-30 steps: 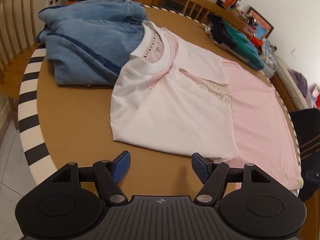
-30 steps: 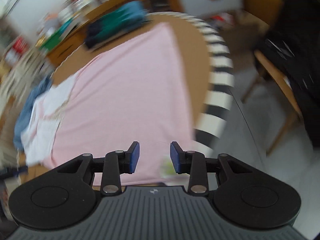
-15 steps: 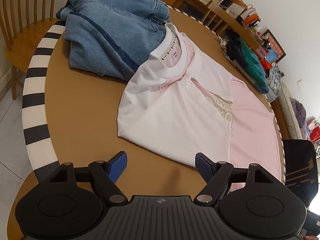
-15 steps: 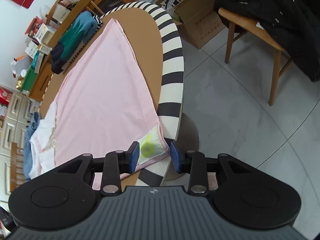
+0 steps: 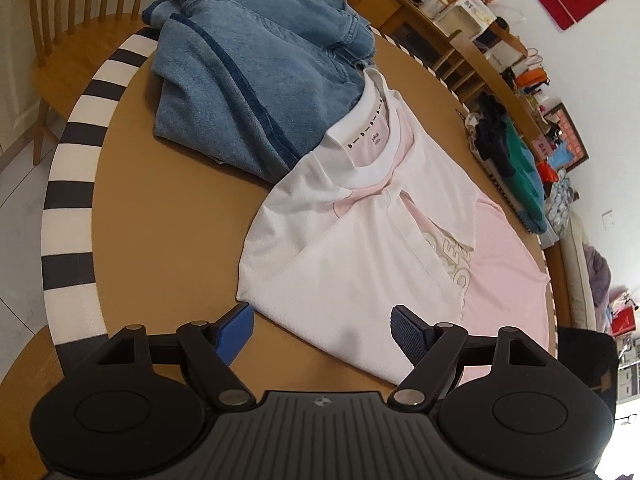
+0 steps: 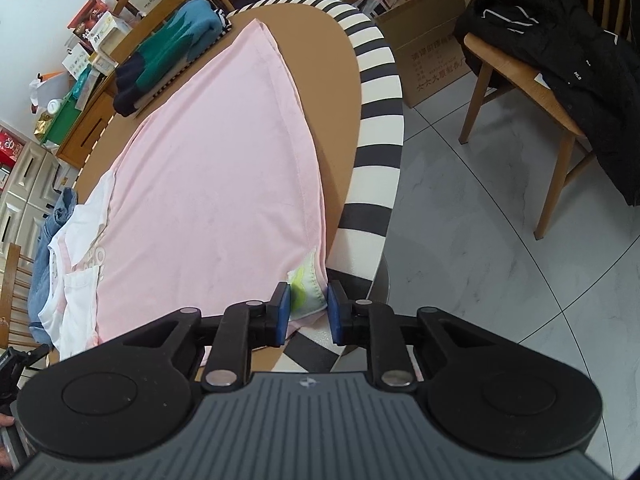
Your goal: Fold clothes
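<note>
Now: pink shirt [image 6: 208, 184] half folded | left gripper [image 5: 320, 326] wide, empty | right gripper [image 6: 307, 311] around hem corner, not clamped

Collar label [image 5: 375, 139] on the pink-and-white T-shirt [image 5: 352, 264]: print too small to read. Chest lettering [image 5: 454, 264] half covered by the folded sleeve. Denim garment [image 5: 248, 76] cut off by the top edge. Whether the right gripper [image 6: 307, 312] touches the hem tag [image 6: 306, 286]: cannot tell.
</note>
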Demonstrator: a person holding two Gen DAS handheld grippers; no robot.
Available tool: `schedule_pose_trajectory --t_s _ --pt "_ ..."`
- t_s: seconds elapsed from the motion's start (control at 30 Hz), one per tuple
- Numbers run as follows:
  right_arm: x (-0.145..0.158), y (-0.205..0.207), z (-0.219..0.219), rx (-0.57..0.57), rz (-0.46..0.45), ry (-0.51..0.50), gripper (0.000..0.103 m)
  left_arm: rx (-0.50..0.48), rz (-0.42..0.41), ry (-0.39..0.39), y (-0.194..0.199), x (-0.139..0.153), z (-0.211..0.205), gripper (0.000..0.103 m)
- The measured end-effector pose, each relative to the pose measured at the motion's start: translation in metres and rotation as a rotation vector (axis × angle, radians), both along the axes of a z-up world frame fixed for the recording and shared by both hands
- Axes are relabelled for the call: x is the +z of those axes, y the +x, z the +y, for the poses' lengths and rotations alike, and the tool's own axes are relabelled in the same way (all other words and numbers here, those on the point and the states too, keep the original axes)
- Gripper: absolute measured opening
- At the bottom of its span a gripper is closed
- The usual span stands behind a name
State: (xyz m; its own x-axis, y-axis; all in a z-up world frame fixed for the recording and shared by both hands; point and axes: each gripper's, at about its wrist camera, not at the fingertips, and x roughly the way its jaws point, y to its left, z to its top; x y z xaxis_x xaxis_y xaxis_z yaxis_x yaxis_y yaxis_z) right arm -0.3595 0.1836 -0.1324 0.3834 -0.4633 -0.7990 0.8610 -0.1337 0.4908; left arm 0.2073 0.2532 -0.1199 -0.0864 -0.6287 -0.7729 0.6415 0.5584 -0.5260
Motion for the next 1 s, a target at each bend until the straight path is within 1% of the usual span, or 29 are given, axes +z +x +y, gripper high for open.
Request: schedule_pose_trajectory --t_s 0.1,0.13,0.17,0.2,0.23,0.27,0.37,0.43,0.5,0.63,0.7,0.8,0.9,1.0 --pt "0.0 -0.001 -0.001 -0.002 -0.002 0.001 0.019 0.021 -0.017 0.004 0.0 0.0 -0.002 0.067" --pt "-0.001 -0.002 -0.002 -0.003 -0.004 0.002 0.019 0.026 -0.02 0.008 0.0 -0.001 -0.002 0.056" --pt "-0.001 -0.003 -0.002 -0.006 -0.007 0.003 0.019 0.031 -0.022 0.013 0.001 -0.003 -0.003 0.038" --pt "-0.001 -0.003 -0.002 -0.01 -0.011 0.003 0.019 0.036 -0.023 0.018 0.001 -0.005 -0.003 0.03" --pt "-0.002 -0.004 -0.002 -0.012 -0.012 0.004 0.019 0.046 -0.021 0.02 0.002 -0.007 -0.002 0.014" --pt "-0.002 -0.004 -0.002 -0.013 -0.012 0.004 0.019 0.058 -0.016 0.019 0.002 -0.01 -0.001 0.004" --pt "-0.002 -0.003 -0.001 -0.017 -0.012 0.004 0.019 0.092 -0.005 0.007 0.004 -0.015 0.003 0.004" --pt "-0.001 -0.003 -0.001 -0.02 -0.01 -0.001 0.017 0.116 -0.005 -0.007 0.004 -0.015 0.006 0.003" --pt "0.002 -0.004 0.001 -0.022 -0.013 -0.016 0.014 0.138 0.0 -0.042 0.004 -0.012 0.009 0.003" --pt "0.012 -0.007 0.004 -0.033 -0.029 -0.06 0.012 0.157 -0.006 -0.152 0.003 0.003 0.018 0.002" --pt "0.018 -0.008 0.004 -0.032 -0.027 -0.074 0.012 0.162 -0.004 -0.173 0.002 0.009 0.02 0.002" --pt "0.023 -0.009 0.005 -0.019 -0.007 -0.075 0.012 0.152 -0.006 -0.175 -0.001 0.014 0.024 0.002" --pt "0.023 -0.014 0.014 -0.022 -0.011 -0.062 0.01 0.155 0.005 -0.154 -0.005 0.011 0.038 0.002" --pt "0.02 -0.021 0.025 -0.029 -0.028 -0.034 0.009 0.183 0.043 -0.133 -0.007 0.003 0.057 0.002"
